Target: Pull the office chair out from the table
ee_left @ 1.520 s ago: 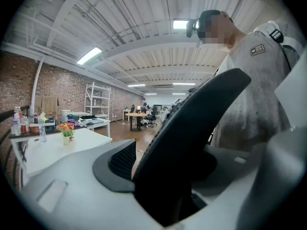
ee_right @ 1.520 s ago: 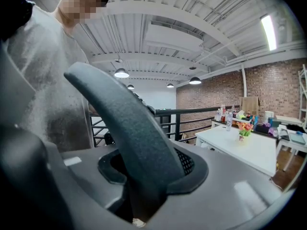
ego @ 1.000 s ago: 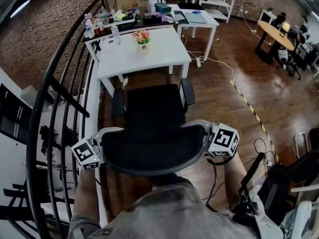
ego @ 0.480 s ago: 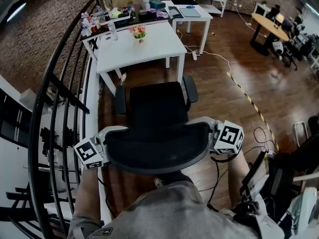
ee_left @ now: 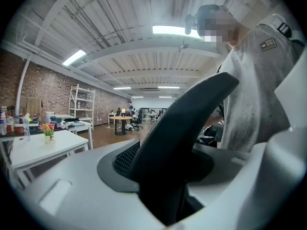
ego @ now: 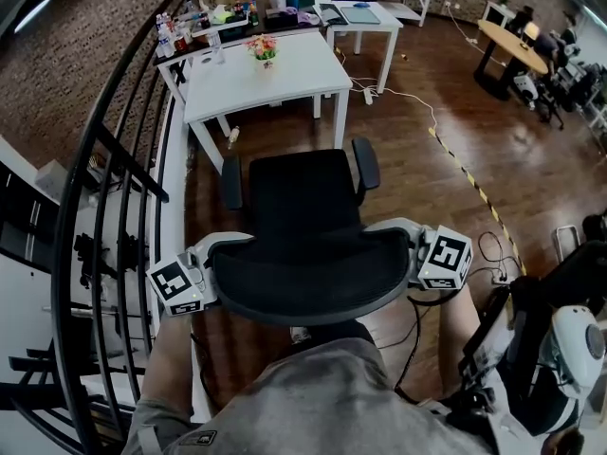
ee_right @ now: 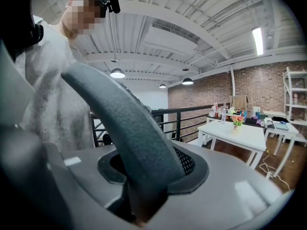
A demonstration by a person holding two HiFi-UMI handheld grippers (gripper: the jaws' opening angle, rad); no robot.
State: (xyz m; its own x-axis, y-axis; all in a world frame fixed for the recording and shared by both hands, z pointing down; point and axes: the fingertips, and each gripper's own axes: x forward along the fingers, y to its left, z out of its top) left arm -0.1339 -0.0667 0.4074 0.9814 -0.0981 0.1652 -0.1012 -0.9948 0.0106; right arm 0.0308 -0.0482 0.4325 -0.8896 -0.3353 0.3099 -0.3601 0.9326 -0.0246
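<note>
The black office chair (ego: 303, 197) stands a little short of the white table (ego: 285, 79), its seat out from under the tabletop. My two grippers hold the curved backrest (ego: 308, 282) by its ends. The left gripper (ego: 202, 271) grips the left end, and its jaws are closing with the backrest rim (ee_left: 184, 123) between them. The right gripper (ego: 417, 257) is shut on the right end. In the right gripper view the dark rim (ee_right: 127, 128) rises from between the grey jaws.
A black railing (ego: 104, 207) runs close along the chair's left side. A small flower pot (ego: 265, 49) stands on the white table, with cluttered tables (ego: 237, 17) behind it. A yellow-black floor strip (ego: 469, 183) and cables (ego: 493, 254) lie to the right. Equipment (ego: 569, 349) stands at the lower right.
The chair has rolled back from the table towards me, and the gap at the table's edge is wider. Both grippers came back with the backrest, still holding its ends.
</note>
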